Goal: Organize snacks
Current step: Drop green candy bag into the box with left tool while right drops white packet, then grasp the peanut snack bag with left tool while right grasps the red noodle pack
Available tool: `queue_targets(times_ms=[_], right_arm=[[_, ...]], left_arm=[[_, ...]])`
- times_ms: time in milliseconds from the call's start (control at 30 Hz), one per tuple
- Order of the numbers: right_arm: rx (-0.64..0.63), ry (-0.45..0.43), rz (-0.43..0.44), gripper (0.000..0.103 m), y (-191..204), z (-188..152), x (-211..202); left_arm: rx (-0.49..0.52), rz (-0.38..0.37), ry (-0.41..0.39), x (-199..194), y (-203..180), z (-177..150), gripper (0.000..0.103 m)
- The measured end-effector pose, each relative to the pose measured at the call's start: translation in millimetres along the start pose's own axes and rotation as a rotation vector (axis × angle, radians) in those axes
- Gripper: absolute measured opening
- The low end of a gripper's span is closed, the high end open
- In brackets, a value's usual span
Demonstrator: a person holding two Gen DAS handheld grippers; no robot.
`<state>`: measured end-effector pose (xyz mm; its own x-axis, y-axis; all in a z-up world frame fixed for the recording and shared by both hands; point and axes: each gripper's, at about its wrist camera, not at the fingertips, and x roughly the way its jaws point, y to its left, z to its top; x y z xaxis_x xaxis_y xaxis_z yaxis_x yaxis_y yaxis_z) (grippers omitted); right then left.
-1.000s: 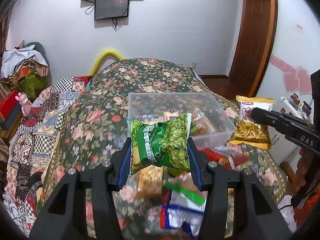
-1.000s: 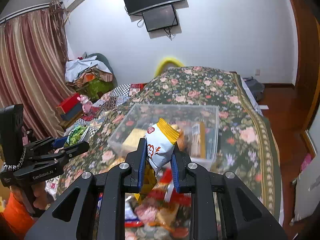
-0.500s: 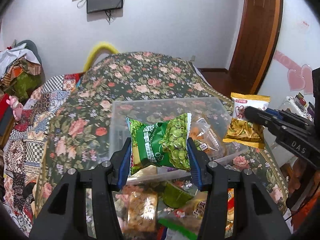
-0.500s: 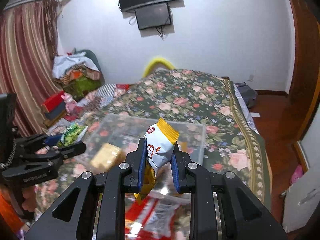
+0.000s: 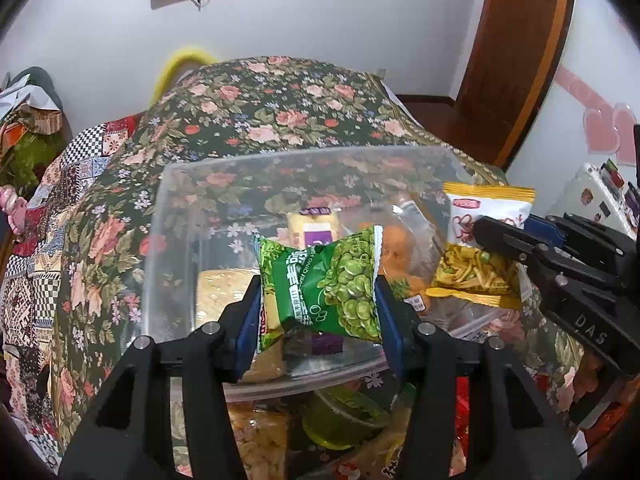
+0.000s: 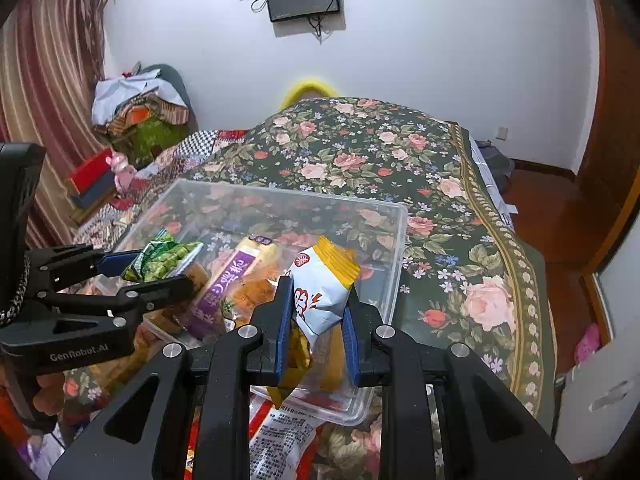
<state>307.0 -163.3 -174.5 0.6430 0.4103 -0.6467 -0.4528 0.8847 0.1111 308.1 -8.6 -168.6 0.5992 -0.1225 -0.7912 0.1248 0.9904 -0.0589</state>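
A clear plastic box (image 5: 168, 216) (image 6: 384, 216) sits on the floral bedspread and holds several snack packs, among them a purple-labelled pack (image 6: 228, 276). My left gripper (image 5: 318, 304) is shut on a green pea snack bag (image 5: 320, 284), held over the box's near edge; the bag also shows in the right wrist view (image 6: 160, 256). My right gripper (image 6: 316, 316) is shut on a white and yellow snack bag (image 6: 320, 292), held above the box's near right part; it also shows in the left wrist view (image 5: 476, 248).
More loose snack packs (image 5: 260, 440) (image 6: 280, 436) lie on the bedspread in front of the box. The floral bedspread (image 6: 360, 152) stretches beyond it. Clothes and boxes (image 6: 136, 116) are piled at the left; a wooden door (image 5: 516, 52) stands at the right.
Both grippers moved forward with their bags, from in front of the box to over it. The box now looks larger and nearer in both views.
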Motion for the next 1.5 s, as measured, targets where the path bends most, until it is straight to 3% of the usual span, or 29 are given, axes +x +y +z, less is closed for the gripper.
queue_targets(times_ms=[267, 433, 667, 800, 967, 1267, 1500], right_arm=[[-0.052, 0.051, -0.036, 0.026, 7, -4, 7], [-0.06, 0.025, -0.048, 0.051, 10, -3, -7], [-0.049, -0.037, -0.046, 0.073, 19, -4, -42], [-0.044, -0.049, -0.034, 0.082, 26, -11, -54], [-0.026, -0.026, -0.004, 0.103, 37, -29, -55], [-0.028, 0.11, -0.032, 0.103, 48, -58, -12], [-0.004, 0.148, -0.063, 0.103, 35, -66, -3]], left_arm=[[0.015, 0.011, -0.007, -8, -3, -3, 0.063], [0.0, 0.0, -0.047, -34, 1, -3, 0.067], [-0.018, 0.02, -0.093, -74, 15, -15, 0.07], [-0.032, 0.032, -0.084, -86, 28, -29, 0.074], [-0.05, 0.047, -0.056, -88, 42, -55, 0.077], [-0.096, 0.036, 0.034, -66, 58, -96, 0.077], [-0.101, 0.025, 0.079, -42, 54, -105, 0.077]])
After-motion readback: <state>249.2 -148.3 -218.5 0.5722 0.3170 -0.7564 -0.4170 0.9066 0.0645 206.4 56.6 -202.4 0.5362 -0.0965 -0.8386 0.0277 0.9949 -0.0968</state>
